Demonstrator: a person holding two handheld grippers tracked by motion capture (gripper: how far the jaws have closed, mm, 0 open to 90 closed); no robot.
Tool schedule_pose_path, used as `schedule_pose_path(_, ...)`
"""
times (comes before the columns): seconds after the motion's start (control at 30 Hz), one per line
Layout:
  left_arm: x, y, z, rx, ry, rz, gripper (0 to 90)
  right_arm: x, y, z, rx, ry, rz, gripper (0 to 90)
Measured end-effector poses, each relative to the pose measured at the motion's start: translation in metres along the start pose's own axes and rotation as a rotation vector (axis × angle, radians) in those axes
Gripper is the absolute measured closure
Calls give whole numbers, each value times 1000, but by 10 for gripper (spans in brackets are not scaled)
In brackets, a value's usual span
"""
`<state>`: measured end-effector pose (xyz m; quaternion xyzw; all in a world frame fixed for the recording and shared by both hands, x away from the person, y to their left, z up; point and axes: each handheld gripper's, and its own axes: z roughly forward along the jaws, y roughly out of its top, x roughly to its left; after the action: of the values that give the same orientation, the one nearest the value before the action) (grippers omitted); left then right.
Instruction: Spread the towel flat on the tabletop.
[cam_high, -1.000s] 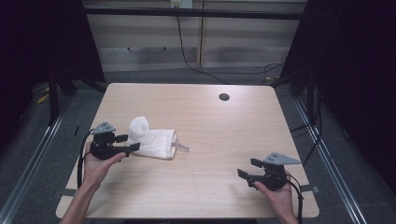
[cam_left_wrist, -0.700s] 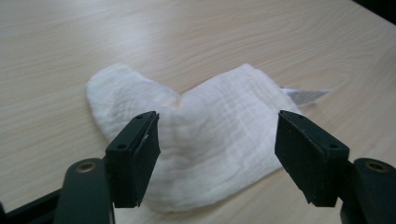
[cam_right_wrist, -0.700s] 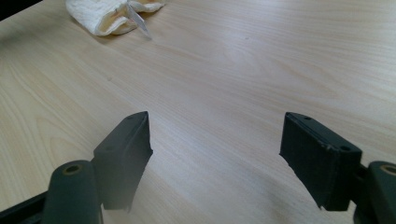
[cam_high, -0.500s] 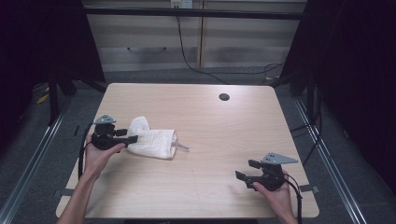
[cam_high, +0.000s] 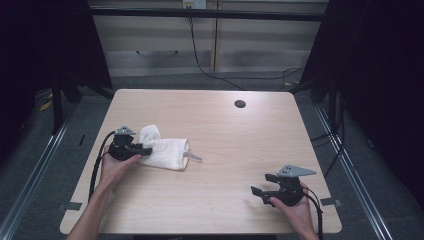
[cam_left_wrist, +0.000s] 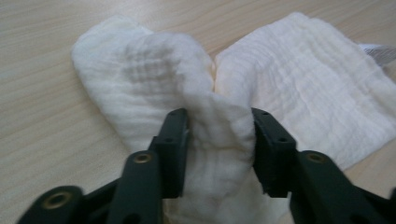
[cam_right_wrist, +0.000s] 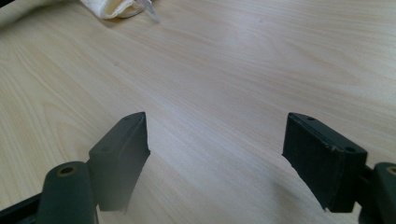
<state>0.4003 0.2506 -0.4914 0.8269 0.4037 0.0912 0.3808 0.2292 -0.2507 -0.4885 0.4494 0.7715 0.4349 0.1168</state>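
Bright table, dark surroundings.
The table (cam_high: 215, 150) is evenly lit from overhead, darkness lying beyond its edges; soft shadows fall beneath the blurred jaws, and the towel (cam_left_wrist: 299, 88) is rendered soft.

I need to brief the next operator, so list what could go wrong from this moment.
1. The left gripper pinches only a bunched fold of the white cloth; a lift may let it slip out or pull the folded cloth open unevenly.
2. The right gripper is open over bare table, far from the cloth, so it probably cannot steady the other end.
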Motion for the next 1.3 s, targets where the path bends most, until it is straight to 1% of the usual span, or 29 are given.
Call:
schedule_pose_path(0.03,0,0,0,0,0,0,712,0,0,0,1,2,-3,221)
schedule_pose_path(0.07,0,0,1,0,1,-3,712,0,0,0,1,2,-3,221)
schedule_pose_path(0.13,-2,0,0,-6,-9,-3,798,0,-1,0,5,4,-6,221)
schedule_pose_path(0.2,-3,0,-1,-15,-8,-11,811,1,-1,0,8,4,-2,221)
schedule_pose_path(0.23,-5,0,-1,-28,-39,-17,819,0,0,0,7,4,-1,221)
schedule_pose_path(0.27,-5,0,-1,-28,-39,-17,820,0,0,0,7,2,-2,221)
schedule_pose_path(0.3,-7,1,-2,-26,-35,-5,820,0,0,0,7,2,-2,221)
schedule_pose_path(0.33,-9,0,-2,-31,-43,-4,821,1,0,0,8,-3,-3,220)
schedule_pose_path(0.4,-16,1,-3,-27,-67,17,822,1,0,-1,6,-11,-10,221)
schedule_pose_path(0.47,-19,1,-4,-29,-66,25,824,1,0,-1,6,-11,-11,221)
schedule_pose_path(0.5,-21,2,-4,-27,-75,33,824,1,0,-1,6,-11,-11,221)
schedule_pose_path(0.53,-27,3,-4,-35,-92,34,826,0,0,-1,6,-10,-9,221)
schedule_pose_path(0.6,-30,3,-4,-31,-101,38,827,0,0,-1,6,-9,-9,221)
schedule_pose_path(0.63,-36,4,-4,-35,-117,43,827,0,0,-1,6,-9,-9,221)
schedule_pose_path(0.67,-36,4,-4,-35,-117,43,827,0,0,-1,6,-9,-11,221)
schedule_pose_path(0.7,-43,5,-3,-34,-127,53,827,0,0,-1,7,-8,-12,221)
schedule_pose_path(0.77,-46,5,-3,-33,-136,55,827,1,0,-2,7,-10,-11,221)
schedule_pose_path(0.83,-54,5,-1,-21,-159,68,827,0,0,-2,6,-11,-13,221)
schedule_pose_path(0.87,-54,5,-1,-21,-159,68,827,0,0,-2,7,-11,-12,221)
schedule_pose_path(0.9,-60,4,1,-15,-170,79,827,0,0,-2,7,-11,-12,221)
schedule_pose_path(0.93,-60,4,1,-15,-170,79,826,0,0,-2,7,-11,-12,221)
schedule_pose_path(0.97,-67,4,2,-18,-173,94,826,0,0,-2,6,-9,-12,221)
schedule_pose_path(1.03,-72,3,6,-7,-190,100,826,0,0,-2,7,-10,-12,221)
schedule_pose_path(1.07,-74,3,6,-3,-183,106,826,1,0,-2,8,-9,-11,221)
schedule_pose_path(1.13,-78,2,7,-2,-199,105,826,1,0,-3,8,-7,-11,221)
schedule_pose_path(1.17,-78,2,7,-2,-199,105,826,1,0,-3,8,-7,-11,221)
schedule_pose_path(1.23,-83,2,5,2,-206,116,826,1,0,-4,5,-8,-8,223)
schedule_pose_path(1.27,-90,-1,4,4,-221,120,826,1,0,-4,3,-8,-7,223)
schedule_pose_path(1.3,-90,-1,4,4,-221,120,825,1,0,-4,3,-8,-7,223)
